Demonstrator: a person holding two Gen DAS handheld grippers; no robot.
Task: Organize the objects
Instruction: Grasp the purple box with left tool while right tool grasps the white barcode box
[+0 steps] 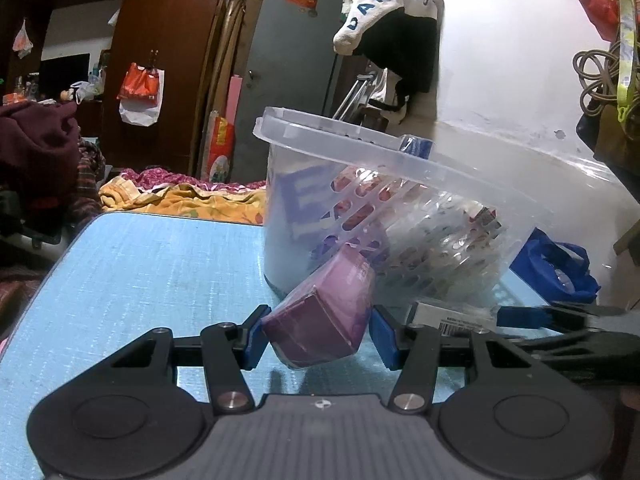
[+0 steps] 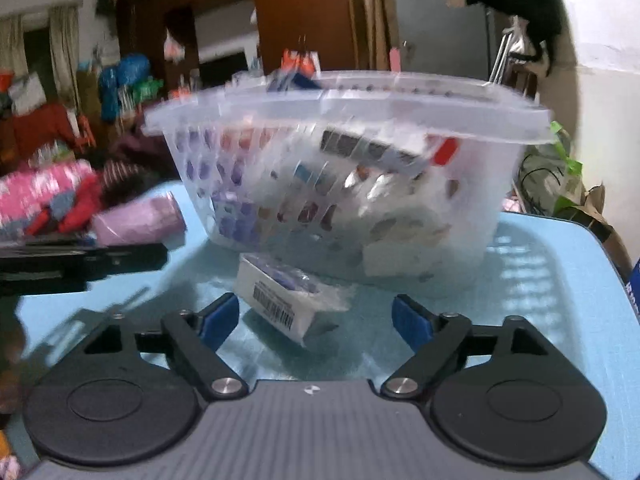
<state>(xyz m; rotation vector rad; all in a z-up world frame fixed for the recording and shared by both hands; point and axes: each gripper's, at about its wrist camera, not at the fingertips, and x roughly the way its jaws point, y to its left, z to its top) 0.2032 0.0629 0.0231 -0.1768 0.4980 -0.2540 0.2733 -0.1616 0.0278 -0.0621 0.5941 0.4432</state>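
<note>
Now the left gripper (image 1: 318, 334) clenches a purple box (image 1: 320, 320) tilted toward the basket (image 1: 360, 152) for dropping in; the right gripper (image 2: 316, 320) gapes around a white box (image 2: 276, 300) on the table (image 1: 140, 264).

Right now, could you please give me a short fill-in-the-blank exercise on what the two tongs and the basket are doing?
1. The left tongs hold a ____ box.
2. The white box with the barcode lies on the ____ table.
3. The right tongs are ____.
4. The clear basket holds several ____.

Missing words: purple; blue; open; boxes
</note>
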